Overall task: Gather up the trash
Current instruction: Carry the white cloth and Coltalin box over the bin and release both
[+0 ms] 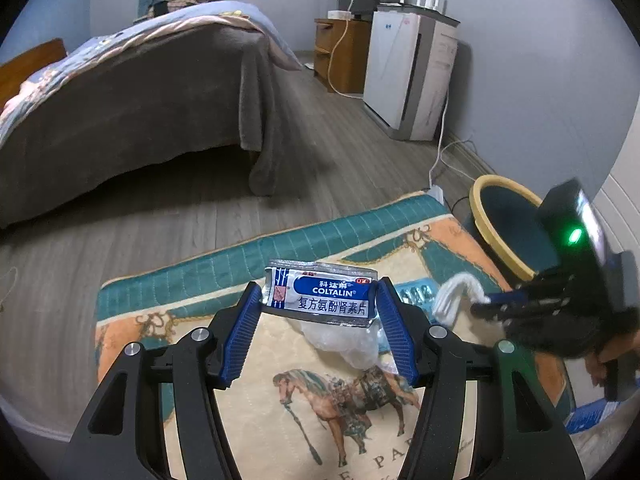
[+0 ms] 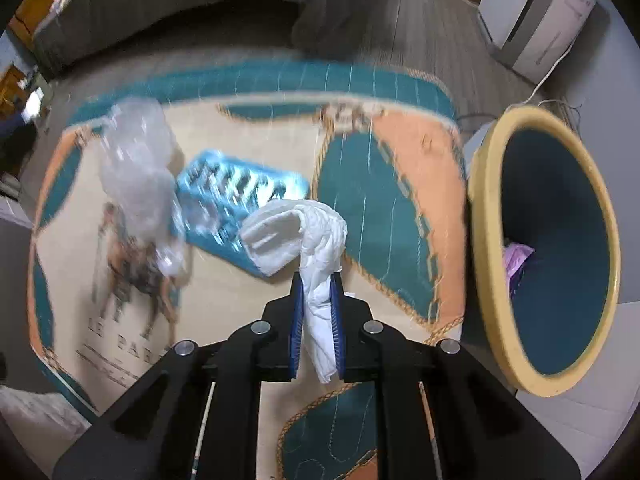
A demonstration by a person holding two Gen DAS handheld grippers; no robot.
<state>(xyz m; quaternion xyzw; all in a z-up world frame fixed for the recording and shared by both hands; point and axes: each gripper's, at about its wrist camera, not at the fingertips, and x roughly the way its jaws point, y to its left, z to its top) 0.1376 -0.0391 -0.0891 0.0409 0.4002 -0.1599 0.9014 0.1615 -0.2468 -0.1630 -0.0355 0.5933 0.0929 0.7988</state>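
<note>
My left gripper [image 1: 319, 286] is shut on a silver and blue foil medicine packet [image 1: 320, 300], held by its two short ends above the rug [image 1: 200, 276]. Under it lies a crumpled clear plastic wrap [image 1: 344, 340] [image 2: 136, 176]. My right gripper [image 2: 317, 280] [image 1: 484, 304] is shut on a crumpled white tissue [image 2: 296, 232] [image 1: 456, 296], hanging over a blue blister pack [image 2: 240, 196] [image 1: 416, 294] that lies on the rug [image 2: 384, 208]. A round bin with a yellow rim [image 2: 488, 216] [image 1: 486, 216] stands just right of the rug, with something purple [image 2: 518, 258] at its bottom.
A bed with a grey cover [image 1: 132, 112] fills the far left. A white air purifier [image 1: 408, 76] and a wooden nightstand [image 1: 340, 56] stand by the far wall. White cables [image 1: 440, 152] trail over the wooden floor near the bin. Another blue packet [image 1: 588, 414] lies at the right.
</note>
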